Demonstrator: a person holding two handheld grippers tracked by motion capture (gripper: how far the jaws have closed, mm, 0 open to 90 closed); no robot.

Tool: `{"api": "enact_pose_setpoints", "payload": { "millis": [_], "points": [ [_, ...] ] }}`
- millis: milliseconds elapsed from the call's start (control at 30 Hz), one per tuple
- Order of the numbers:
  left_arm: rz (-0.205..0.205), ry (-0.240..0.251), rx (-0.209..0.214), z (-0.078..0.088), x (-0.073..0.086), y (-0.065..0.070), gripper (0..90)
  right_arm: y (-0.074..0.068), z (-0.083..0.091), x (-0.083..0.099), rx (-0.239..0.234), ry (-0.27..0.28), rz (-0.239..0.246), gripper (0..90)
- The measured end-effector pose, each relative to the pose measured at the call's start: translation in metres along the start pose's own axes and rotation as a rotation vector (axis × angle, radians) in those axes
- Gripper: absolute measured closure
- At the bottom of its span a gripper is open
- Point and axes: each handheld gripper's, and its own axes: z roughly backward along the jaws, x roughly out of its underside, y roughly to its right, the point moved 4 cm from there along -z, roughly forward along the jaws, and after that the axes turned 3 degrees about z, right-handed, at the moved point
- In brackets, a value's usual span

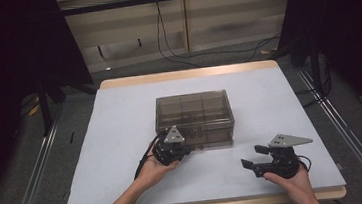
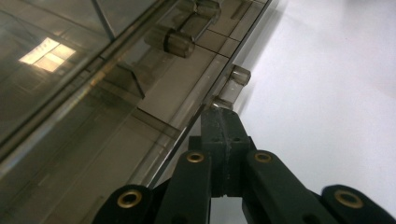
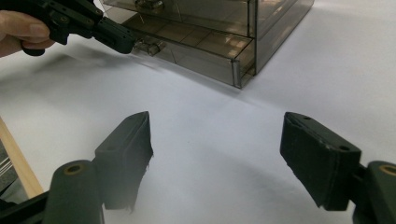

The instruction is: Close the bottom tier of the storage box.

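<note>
A smoky clear plastic drawer box (image 1: pixel 193 112) stands in the middle of the white table. My left gripper (image 1: pixel 188 150) is at the box's lower front, left of centre. In the left gripper view its jaws (image 2: pixel 219 114) are pressed together on a small clear drawer handle (image 2: pixel 223 102) at the bottom edge of the box (image 2: pixel 70 93). The right gripper view shows that same gripper (image 3: pixel 126 44) at the handle (image 3: pixel 150 46) of the box (image 3: pixel 224 28). My right gripper (image 1: pixel 253 157) rests low near the front right of the table. Its jaws (image 3: pixel 217 144) stand wide apart with nothing between them.
The white table top (image 1: pixel 120 123) has a wooden edge (image 1: pixel 186 74) at the back. A second clear knob (image 2: pixel 176 42) sits higher on the box front. Dark stands and cables are on the floor beyond the table.
</note>
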Motion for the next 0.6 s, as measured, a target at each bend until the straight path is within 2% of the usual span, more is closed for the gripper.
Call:
{"api": "enact_pose_setpoints", "payload": {
  "millis": [33, 67, 267, 300, 433, 600],
  "points": [
    [-0.023, -0.024, -0.007, 0.0014, -0.0006, -0.0017, 90.0, 0.0001, 0.0, 0.0, -0.002, 0.0, -0.001, 25.0],
    [-0.007, -0.006, -0.002, 0.0003, -0.0015, -0.0017, 90.0, 0.0002, 0.0001, 0.0, -0.001, 0.001, 0.001, 25.0],
    [-0.003, -0.004, -0.001, 0.0001, -0.0013, -0.0023, 90.0, -0.0003, 0.0004, 0.0001, -0.002, -0.001, -0.001, 25.0],
    [0.007, 0.014, 0.004, -0.0012, -0.0014, -0.0021, 90.0, -0.0004, 0.0003, 0.0, -0.003, -0.001, -0.002, 25.1],
    [0.006, 0.0, -0.003, -0.0004, -0.0011, -0.0041, 90.0, -0.0002, -0.0002, -0.0001, -0.002, -0.002, -0.001, 25.1],
    [0.015, 0.025, 0.006, -0.0021, -0.0016, -0.006, 90.0, -0.0005, -0.0003, -0.0002, -0.002, -0.002, 0.002, 25.1]
  ]
}}
